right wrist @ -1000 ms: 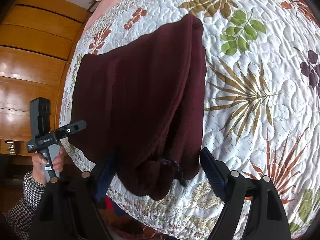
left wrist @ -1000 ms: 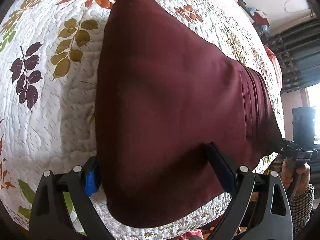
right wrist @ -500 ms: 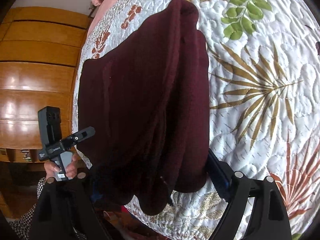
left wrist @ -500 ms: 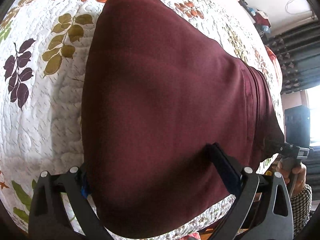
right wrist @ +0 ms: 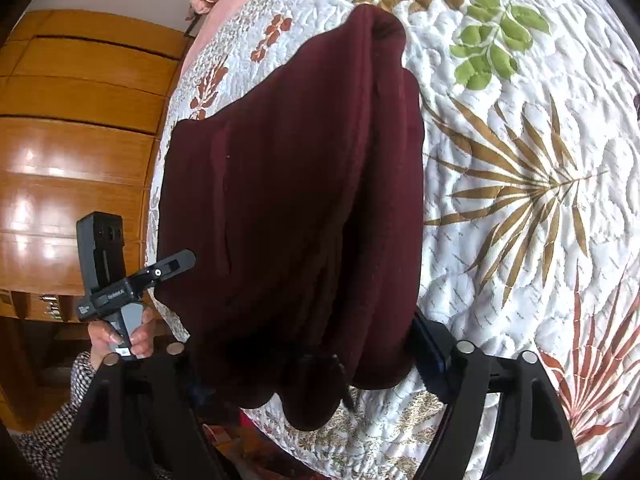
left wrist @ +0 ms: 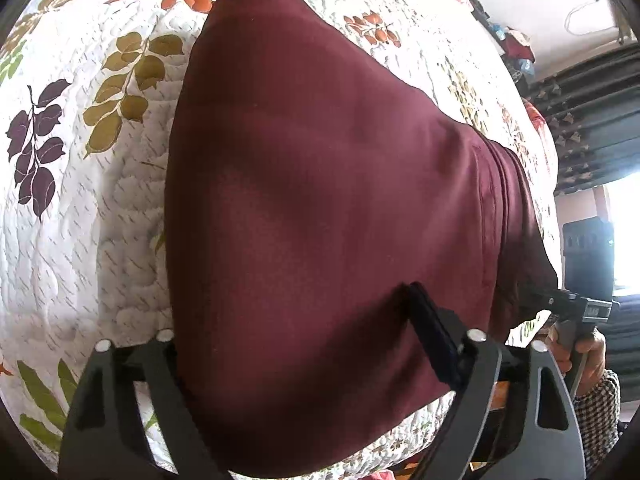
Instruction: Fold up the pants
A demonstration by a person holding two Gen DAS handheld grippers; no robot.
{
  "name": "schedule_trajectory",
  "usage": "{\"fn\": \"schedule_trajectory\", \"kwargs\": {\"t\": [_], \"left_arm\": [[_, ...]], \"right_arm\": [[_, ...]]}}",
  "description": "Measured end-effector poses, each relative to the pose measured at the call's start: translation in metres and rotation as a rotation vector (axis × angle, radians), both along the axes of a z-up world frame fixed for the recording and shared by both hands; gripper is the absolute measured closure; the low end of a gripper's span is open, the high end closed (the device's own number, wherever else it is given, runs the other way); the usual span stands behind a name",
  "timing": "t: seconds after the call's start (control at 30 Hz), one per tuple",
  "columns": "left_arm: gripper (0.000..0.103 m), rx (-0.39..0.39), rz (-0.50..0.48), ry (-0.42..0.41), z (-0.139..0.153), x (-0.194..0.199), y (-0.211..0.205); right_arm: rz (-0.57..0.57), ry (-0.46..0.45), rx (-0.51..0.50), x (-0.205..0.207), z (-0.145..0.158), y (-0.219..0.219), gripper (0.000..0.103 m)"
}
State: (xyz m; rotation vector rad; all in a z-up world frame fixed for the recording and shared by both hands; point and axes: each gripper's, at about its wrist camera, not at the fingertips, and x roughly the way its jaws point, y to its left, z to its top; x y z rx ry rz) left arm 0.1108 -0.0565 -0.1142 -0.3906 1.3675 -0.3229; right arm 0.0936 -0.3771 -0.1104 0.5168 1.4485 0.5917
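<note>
The maroon pants (left wrist: pixel 320 200) lie folded lengthwise on the quilted bed, and they also show in the right wrist view (right wrist: pixel 296 200). My left gripper (left wrist: pixel 296 344) is open and straddles the near end of the pants; the cloth lies between its fingers and covers the left fingertip. My right gripper (right wrist: pixel 304 360) is open and straddles the bunched other end, with the cloth hiding its left finger. The right finger pad (right wrist: pixel 430 354) sits beside the fabric edge. Each gripper shows in the other's view, my right gripper at the far end (left wrist: pixel 576 308) and my left gripper (right wrist: pixel 132 284).
The white quilt with leaf prints (left wrist: pixel 80 160) covers the bed, and it also shows in the right wrist view (right wrist: pixel 520 180). The bed edge runs just below both grippers. A wooden wardrobe (right wrist: pixel 72 140) stands to the left. Dark curtains (left wrist: pixel 592 112) hang at the right.
Both grippers moved forward over the ends of the pants, so that the cloth now lies between their open fingers. The pants have stayed flat on the bed.
</note>
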Motion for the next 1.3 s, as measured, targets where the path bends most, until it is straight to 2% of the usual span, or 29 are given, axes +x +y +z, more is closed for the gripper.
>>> {"fn": "schedule_trajectory", "kwargs": {"t": [0.07, 0.1, 0.17, 0.27, 0.33, 0.43, 0.57, 0.63, 0.7, 0.77, 0.8, 0.83, 0.87, 0.93, 1.0, 1.07, 1.17, 1.23, 1.3], "left_arm": [[0.039, -0.012, 0.005, -0.005, 0.002, 0.0, 0.003], [0.043, -0.026, 0.015, -0.002, 0.003, 0.0, 0.006], [0.06, -0.059, 0.036, 0.005, 0.005, 0.002, 0.014], [0.075, -0.133, 0.077, 0.006, 0.01, 0.0, 0.03], [0.078, -0.145, 0.07, -0.014, 0.016, -0.002, 0.033], [0.079, -0.143, 0.06, -0.035, 0.024, -0.006, 0.037], [0.077, -0.121, 0.047, 0.01, 0.004, -0.006, 0.042], [0.076, -0.101, 0.026, -0.013, 0.008, -0.007, 0.039], [0.067, -0.065, 0.008, -0.032, 0.012, -0.007, 0.033], [0.043, -0.024, 0.021, -0.037, 0.011, -0.007, 0.031], [0.037, -0.024, 0.024, -0.022, 0.009, -0.005, 0.028], [0.023, -0.026, 0.021, 0.009, 0.004, -0.004, 0.027], [0.021, -0.03, 0.022, 0.031, 0.001, -0.004, 0.025], [0.021, -0.056, 0.036, 0.041, -0.002, -0.005, 0.027], [0.031, -0.059, 0.017, 0.02, 0.001, -0.006, 0.023], [0.048, -0.058, 0.009, 0.003, 0.005, -0.006, 0.021], [0.064, -0.064, 0.012, -0.014, 0.012, -0.004, 0.022], [0.07, -0.098, 0.044, -0.011, 0.014, -0.003, 0.028], [0.073, -0.116, 0.055, -0.027, 0.017, -0.005, 0.031]], "right_arm": [[0.003, -0.007, -0.008, -0.002, 0.002, 0.001, 0.028], [0.002, -0.007, -0.009, -0.003, 0.003, 0.002, 0.028], [0.001, -0.008, -0.006, -0.005, 0.004, 0.002, 0.029], [-0.001, -0.007, 0.002, -0.007, 0.006, -0.001, 0.031], [-0.003, -0.013, 0.005, -0.008, 0.01, -0.003, 0.034], [0.012, -0.04, 0.011, -0.01, 0.019, -0.003, 0.035], [0.04, -0.024, -0.02, -0.013, 0.009, 0.003, 0.034], [0.035, -0.016, -0.01, -0.013, 0.007, 0.001, 0.034], [0.037, -0.017, -0.008, -0.014, 0.007, -0.001, 0.031], [0.042, -0.018, -0.01, -0.016, 0.006, -0.002, 0.029], [0.041, -0.016, -0.007, -0.015, 0.005, -0.001, 0.025], [0.039, -0.004, 0.002, -0.015, 0.003, -0.002, 0.022], [0.035, 0.003, 0.006, -0.014, 0.003, -0.001, 0.022], [0.023, 0.017, 0.009, -0.009, 0.002, 0.003, 0.019], [0.011, 0.031, 0.021, -0.006, 0.0, 0.005, 0.019], [0.004, 0.024, 0.029, -0.004, 0.002, 0.007, 0.023], [0.015, -0.013, 0.002, -0.005, 0.014, 0.01, 0.032], [0.019, -0.038, -0.013, -0.004, 0.023, 0.017, 0.039], [0.029, -0.077, -0.02, -0.005, 0.037, 0.02, 0.042]]}}
